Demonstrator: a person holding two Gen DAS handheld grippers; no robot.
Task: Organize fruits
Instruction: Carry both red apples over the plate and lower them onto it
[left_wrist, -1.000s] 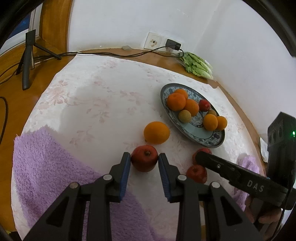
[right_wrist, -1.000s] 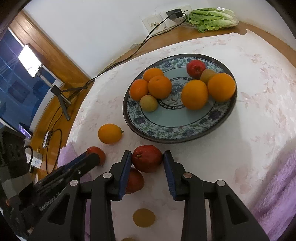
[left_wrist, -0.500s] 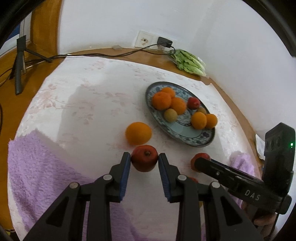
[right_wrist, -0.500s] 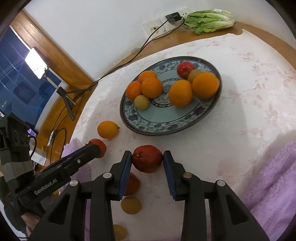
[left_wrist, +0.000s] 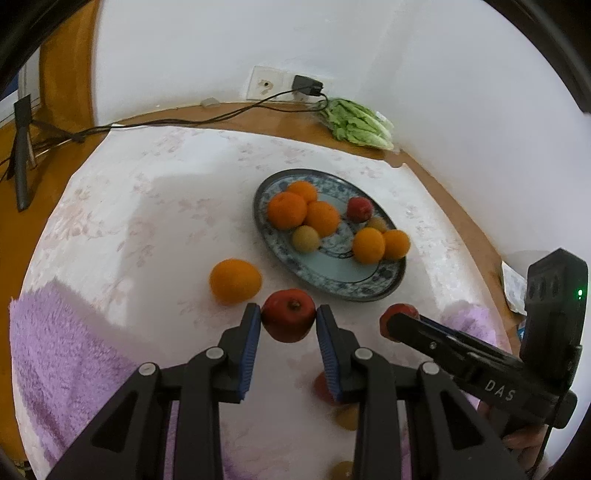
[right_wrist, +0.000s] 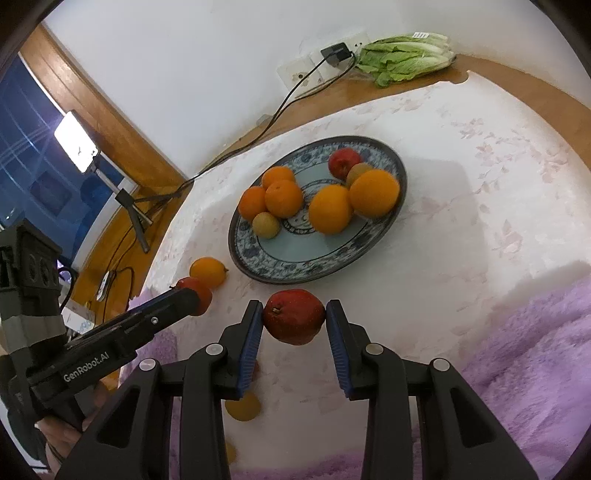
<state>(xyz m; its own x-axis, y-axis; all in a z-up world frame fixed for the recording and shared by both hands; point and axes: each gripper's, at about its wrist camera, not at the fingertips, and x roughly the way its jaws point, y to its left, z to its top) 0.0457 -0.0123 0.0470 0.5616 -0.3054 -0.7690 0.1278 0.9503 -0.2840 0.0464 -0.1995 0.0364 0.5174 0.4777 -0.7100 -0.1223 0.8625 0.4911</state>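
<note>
Clamping one red fruit (left_wrist: 289, 314) (right_wrist: 293, 320) each, both tools (left_wrist: 288, 320) (right_wrist: 294, 319) partly hide fruit beneath.

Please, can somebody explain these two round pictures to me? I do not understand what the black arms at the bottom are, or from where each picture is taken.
No robot is here: a person holds a hand tool with two-finger tongs in each hand, and a wide-angle camera on each tool looks along its fingers. One picture comes from the left tool, the other from the right.

The left tongs are closed on a red fruit; the right tongs are closed on another red fruit. Each picture also shows the other tool from the side.

On the pale flowered tablecloth stands a blue patterned plate with oranges, a red fruit and smaller yellowish fruits. A loose orange lies beside it. Purple towels lie nearer, lettuce by the wall.
</note>
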